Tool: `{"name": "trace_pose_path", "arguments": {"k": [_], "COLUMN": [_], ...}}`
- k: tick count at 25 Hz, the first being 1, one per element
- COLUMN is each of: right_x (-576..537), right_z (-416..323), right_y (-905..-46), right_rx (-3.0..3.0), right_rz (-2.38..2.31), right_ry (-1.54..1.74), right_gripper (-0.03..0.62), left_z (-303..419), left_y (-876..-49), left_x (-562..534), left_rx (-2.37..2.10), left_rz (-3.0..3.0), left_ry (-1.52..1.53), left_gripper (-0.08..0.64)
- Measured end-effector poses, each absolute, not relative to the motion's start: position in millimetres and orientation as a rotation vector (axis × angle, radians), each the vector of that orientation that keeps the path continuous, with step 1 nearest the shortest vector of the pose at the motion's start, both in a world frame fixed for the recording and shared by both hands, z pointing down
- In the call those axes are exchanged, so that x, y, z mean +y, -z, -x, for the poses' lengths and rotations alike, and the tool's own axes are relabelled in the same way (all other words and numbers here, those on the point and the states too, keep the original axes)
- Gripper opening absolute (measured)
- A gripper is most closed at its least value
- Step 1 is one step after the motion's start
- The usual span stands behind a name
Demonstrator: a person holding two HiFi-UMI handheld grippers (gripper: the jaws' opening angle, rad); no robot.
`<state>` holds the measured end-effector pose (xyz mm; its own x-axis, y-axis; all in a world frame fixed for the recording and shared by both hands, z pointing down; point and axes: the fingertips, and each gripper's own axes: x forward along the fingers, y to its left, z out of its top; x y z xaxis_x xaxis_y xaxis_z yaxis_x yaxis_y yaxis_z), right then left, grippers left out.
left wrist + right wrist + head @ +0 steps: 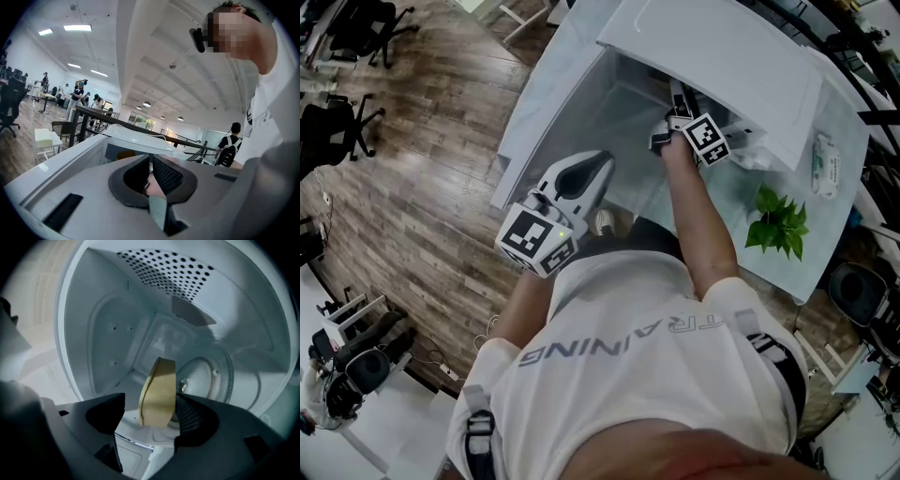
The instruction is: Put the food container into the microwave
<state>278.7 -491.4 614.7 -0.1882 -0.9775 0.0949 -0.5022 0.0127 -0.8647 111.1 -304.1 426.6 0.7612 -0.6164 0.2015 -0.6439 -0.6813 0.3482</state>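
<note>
Tan food container (158, 394) — one (right claw (150, 403), jaws apart) — inside one microwave (110, 333).

Bright, even light; dark fisheye corners

Pale table (836, 239), white microwave (722, 56), green plant (780, 225), perhaps a wipes packet (825, 164)
</note>
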Motion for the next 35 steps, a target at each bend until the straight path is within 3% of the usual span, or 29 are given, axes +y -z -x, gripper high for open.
{"name": "trace_pose_path", "arguments": {"k": [9, 26, 30, 35], "right_x": [-487, -468, -452, -430], "right_z": [-266, -261, -268, -269], "right_y": [-618, -640, -626, -588], "right_rx": [1.988, 2.477, 2.473, 2.448], "right_rz": [1.747, 2.305, 2.320, 2.307], "right_ry": [1.049, 0.856, 0.791, 0.680], "right_gripper": [0.371, 0.369, 0.263, 0.178], "left_z": [-108, -106, -104, -102], "left_y": [-431, -423, -418, -413], "left_x": [-300, -282, -278, -275], "left_rx": [-0.935, -0.840, -0.832, -0.845], "left_rz": [-2.544, -2.570, -2.579, -2.648], "left_ry": [-0.083, -0.066, -0.051, -0.080], "left_gripper": [0.048, 0.048, 0.048, 0.048]}}
